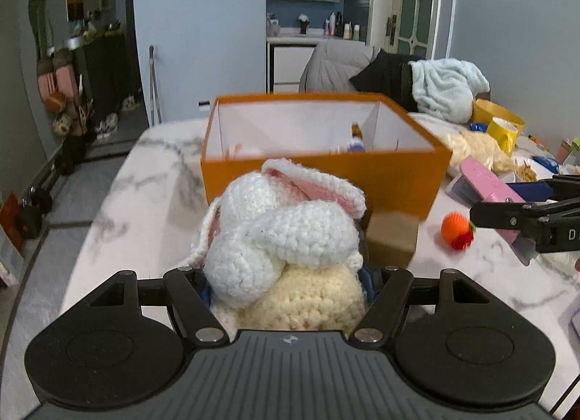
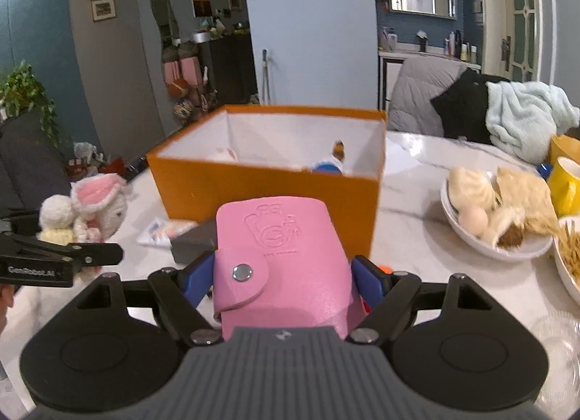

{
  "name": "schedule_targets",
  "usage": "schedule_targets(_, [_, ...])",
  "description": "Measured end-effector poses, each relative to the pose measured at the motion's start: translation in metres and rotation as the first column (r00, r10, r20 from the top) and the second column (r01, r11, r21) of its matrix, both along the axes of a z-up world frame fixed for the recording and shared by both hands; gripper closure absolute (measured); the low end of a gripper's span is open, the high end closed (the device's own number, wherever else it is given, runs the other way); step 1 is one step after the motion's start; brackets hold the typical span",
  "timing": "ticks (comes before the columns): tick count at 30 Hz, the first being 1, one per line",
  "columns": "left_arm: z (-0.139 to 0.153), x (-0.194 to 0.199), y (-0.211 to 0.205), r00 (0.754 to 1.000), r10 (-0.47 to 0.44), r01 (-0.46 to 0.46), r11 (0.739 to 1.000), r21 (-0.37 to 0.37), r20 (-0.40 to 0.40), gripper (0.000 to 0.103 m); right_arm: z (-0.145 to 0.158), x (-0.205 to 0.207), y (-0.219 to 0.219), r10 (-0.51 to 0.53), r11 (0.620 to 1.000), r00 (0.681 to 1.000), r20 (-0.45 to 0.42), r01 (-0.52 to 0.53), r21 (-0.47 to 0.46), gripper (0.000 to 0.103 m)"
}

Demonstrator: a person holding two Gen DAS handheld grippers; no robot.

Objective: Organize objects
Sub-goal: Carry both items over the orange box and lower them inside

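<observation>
Left wrist view: left gripper is pinching the crochet bunny, white over cream, and the orange box sits straight ahead, just past the toy. Over on the right wrist view, right gripper clamps the pink snap wallet, long axis pointing at that same box, open top facing up. Both loads look about equally near. Inside the box: a small blue-and-white figure and something pale, hard to make out

We see a white marbled table carrying an orange box far centre, a brown block nearer, an orange ball right.
</observation>
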State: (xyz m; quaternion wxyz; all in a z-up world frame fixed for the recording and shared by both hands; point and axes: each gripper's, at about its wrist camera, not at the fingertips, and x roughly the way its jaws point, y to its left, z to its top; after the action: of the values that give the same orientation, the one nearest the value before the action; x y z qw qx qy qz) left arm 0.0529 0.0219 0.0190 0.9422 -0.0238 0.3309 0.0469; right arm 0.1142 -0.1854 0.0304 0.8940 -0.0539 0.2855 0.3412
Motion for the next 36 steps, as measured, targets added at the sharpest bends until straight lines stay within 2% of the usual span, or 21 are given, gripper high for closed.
schedule_targets(4, [0.025, 0.026, 0.011, 1.0, -0.007, 0.007, 1.0, -0.002, 0.026, 0.022, 0.025, 0.019, 0.015, 0.024, 1.0, 1.0, 0.02, -0.024, 0.01, 0.022])
schedule_targets(8, [0.046, 0.061, 0.016, 0.999, -0.005, 0.004, 1.0, 0.03, 0.042, 0.022, 0.048, 0.05, 0.033, 0.033, 0.999, 0.999, 0.012, -0.033, 0.031, 0.022])
schedule_targets(13, [0.054, 0.118, 0.019, 1.0, -0.011, 0.01, 1.0, 0.023, 0.015, 0.022, 0.06, 0.099, 0.063, 0.029, 0.999, 0.999, -0.023, -0.028, 0.038, 0.022])
schedule_targets(18, [0.033, 0.182, 0.02, 0.999, -0.002, 0.005, 0.998, 0.063, -0.047, 0.022, 0.047, 0.152, 0.097, 0.001, 1.0, 0.996, -0.085, -0.002, -0.017, 0.022])
schedule_targets(23, [0.003, 0.232, 0.023, 0.991, -0.006, 0.019, 0.995, 0.093, -0.133, 0.022, 0.016, 0.184, 0.124, -0.003, 0.991, 0.993, -0.12, -0.014, -0.136, 0.022])
schedule_targets(25, [-0.009, 0.248, 0.025, 0.985, -0.013, 0.027, 0.996, 0.084, -0.173, 0.022, 0.005, 0.191, 0.131, 0.006, 0.984, 0.991, -0.135, -0.03, -0.178, 0.022])
schedule_targets(32, [-0.043, 0.283, 0.024, 0.95, -0.023, 0.054, 0.994, 0.091, -0.31, 0.022, -0.023, 0.211, 0.159, 0.024, 0.94, 0.981, -0.19, -0.087, -0.331, 0.022])
schedule_targets(34, [-0.045, 0.286, 0.023, 0.937, -0.051, 0.08, 0.994, 0.07, -0.346, 0.022, -0.029, 0.213, 0.165, 0.031, 0.926, 0.979, -0.2, -0.104, -0.364, 0.022])
schedule_targets(36, [-0.047, 0.287, 0.021, 0.923, -0.052, 0.091, 0.992, 0.085, -0.382, 0.022, -0.034, 0.214, 0.168, 0.039, 0.919, 0.978, -0.205, -0.115, -0.377, 0.022])
